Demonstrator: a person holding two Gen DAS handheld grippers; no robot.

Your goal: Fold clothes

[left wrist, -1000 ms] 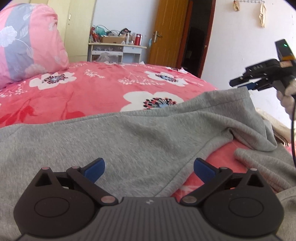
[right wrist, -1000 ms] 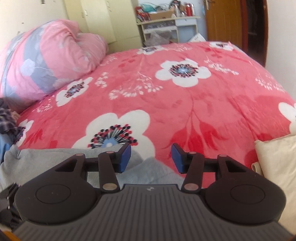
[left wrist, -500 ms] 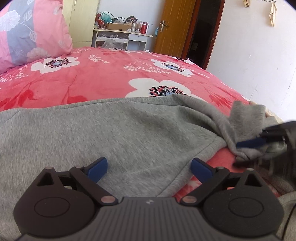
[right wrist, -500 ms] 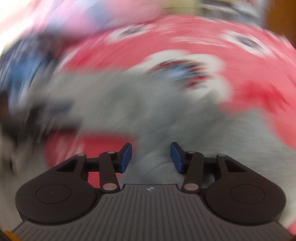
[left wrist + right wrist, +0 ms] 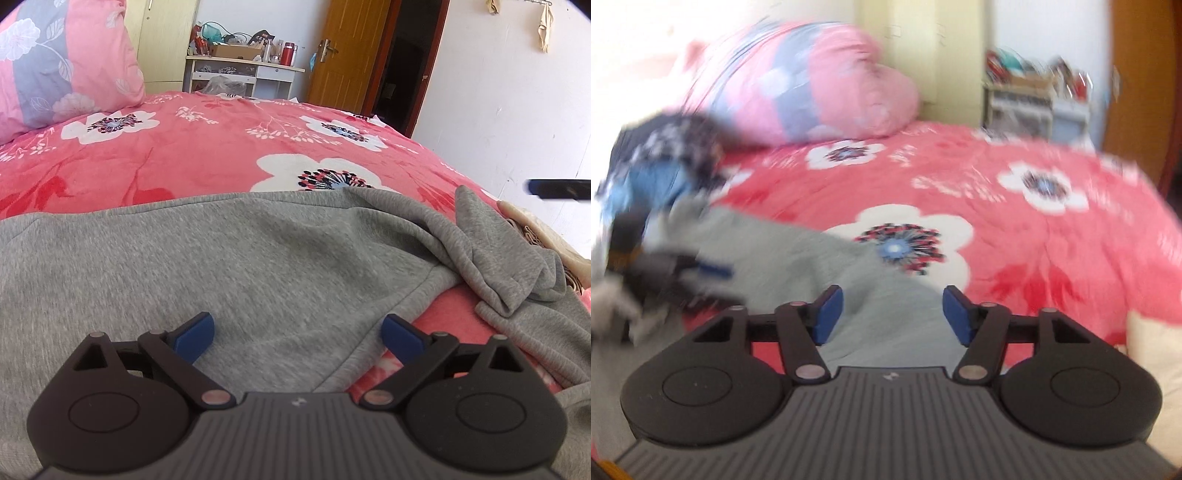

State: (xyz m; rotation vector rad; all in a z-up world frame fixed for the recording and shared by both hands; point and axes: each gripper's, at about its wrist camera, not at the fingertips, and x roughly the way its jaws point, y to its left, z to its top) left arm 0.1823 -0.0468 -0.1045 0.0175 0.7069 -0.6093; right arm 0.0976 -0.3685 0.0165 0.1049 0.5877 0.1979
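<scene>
The grey sweatshirt (image 5: pixel 258 266) lies spread across the bed (image 5: pixel 184 162), long axis nine-to-three. The left gripper (image 5: pixel 297 334) hovers nearest, jaws apart and empty; the right gripper (image 5: pixel 892 312), jaws just widened and empty, faces its three o'clock end.

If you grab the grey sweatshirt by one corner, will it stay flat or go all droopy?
Probably droopy: the grey sweatshirt already lies in soft folds and bunches at its sleeve. It looks thick and fleecy, so likely not slippery, and the rest would probably drag along the bedspread.

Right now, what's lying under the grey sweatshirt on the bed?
The grey fleece sweatshirt lies spread on the red floral bedspread, which shows beyond its far edge and by the bunched sleeve. Anything else beneath is covered.
</scene>
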